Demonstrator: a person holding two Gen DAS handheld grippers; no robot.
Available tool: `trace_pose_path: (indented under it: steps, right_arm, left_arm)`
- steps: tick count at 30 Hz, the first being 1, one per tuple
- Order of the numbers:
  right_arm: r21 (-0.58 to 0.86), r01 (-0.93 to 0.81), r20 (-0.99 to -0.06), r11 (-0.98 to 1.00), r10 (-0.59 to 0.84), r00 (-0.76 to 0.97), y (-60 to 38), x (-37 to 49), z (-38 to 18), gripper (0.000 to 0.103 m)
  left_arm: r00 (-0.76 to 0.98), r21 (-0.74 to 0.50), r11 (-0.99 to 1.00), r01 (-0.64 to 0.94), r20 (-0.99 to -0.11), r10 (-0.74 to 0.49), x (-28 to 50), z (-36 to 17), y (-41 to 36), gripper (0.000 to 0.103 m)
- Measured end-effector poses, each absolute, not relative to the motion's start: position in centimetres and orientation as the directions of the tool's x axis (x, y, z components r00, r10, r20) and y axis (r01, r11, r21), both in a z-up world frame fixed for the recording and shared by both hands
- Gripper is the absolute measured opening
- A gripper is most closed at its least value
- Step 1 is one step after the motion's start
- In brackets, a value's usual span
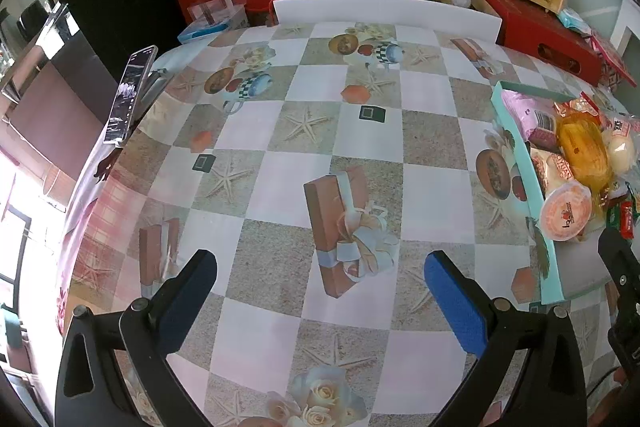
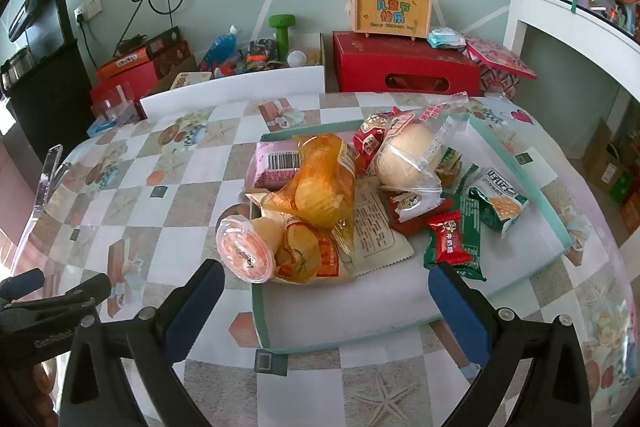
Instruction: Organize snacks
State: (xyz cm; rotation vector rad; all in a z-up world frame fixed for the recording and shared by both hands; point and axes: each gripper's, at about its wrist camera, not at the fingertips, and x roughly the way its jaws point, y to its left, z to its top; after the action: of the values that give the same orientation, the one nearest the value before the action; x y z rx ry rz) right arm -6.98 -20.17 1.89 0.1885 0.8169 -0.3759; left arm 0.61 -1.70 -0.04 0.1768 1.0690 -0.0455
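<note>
A teal tray [image 2: 520, 155] on the checked tablecloth holds a heap of snacks: an orange bag of chips [image 2: 320, 183], a wrapped pale bun [image 2: 408, 151], a pink packet [image 2: 272, 163], a small red packet [image 2: 448, 237], a green packet [image 2: 496, 205] and an orange-lidded jelly cup [image 2: 245, 251] leaning over the tray's left rim. My right gripper [image 2: 326, 307] is open just in front of the tray's near edge, with nothing between its fingers. My left gripper [image 1: 320, 301] is open over bare tablecloth, left of the same tray [image 1: 516, 147], also holding nothing.
A phone on a stand [image 1: 130, 93] sits at the table's left edge. A white foam board [image 1: 384, 13] lines the far edge. Behind it are red boxes [image 2: 404, 69], a green dumbbell [image 2: 282, 31] and a small wooden case [image 2: 392, 7]. A white shelf [image 2: 568, 23] stands at right.
</note>
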Motion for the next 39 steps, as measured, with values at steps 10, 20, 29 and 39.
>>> trace_pose_path:
  steps: [10,20,29,39]
  right_arm:
    - [0.014,0.396,-0.745,0.918,-0.254,0.617,-20.12,-6.93,1.8,0.103]
    - [0.006,0.392,-0.75,0.92,-0.256,0.61,-20.04,-6.81,1.62,0.103]
    - [0.003,0.392,-0.753,0.92,-0.255,0.607,-19.99,-6.78,1.51,0.103]
    - [0.003,0.392,-0.753,0.92,-0.255,0.606,-19.97,-6.77,1.45,0.103]
  left_arm:
    - [0.477,0.121,0.984,0.128,-0.878,0.046,0.61,-0.09,-1.82,0.103]
    - [0.474,0.12,0.984,0.128,-0.879,0.046,0.59,-0.15,-1.94,0.103]
    - [0.463,0.115,0.986,0.122,-0.885,0.046,0.67,-0.33,-1.77,0.103]
    - [0.464,0.119,0.985,0.124,-0.884,0.049,0.66,-0.34,-1.77,0.103]
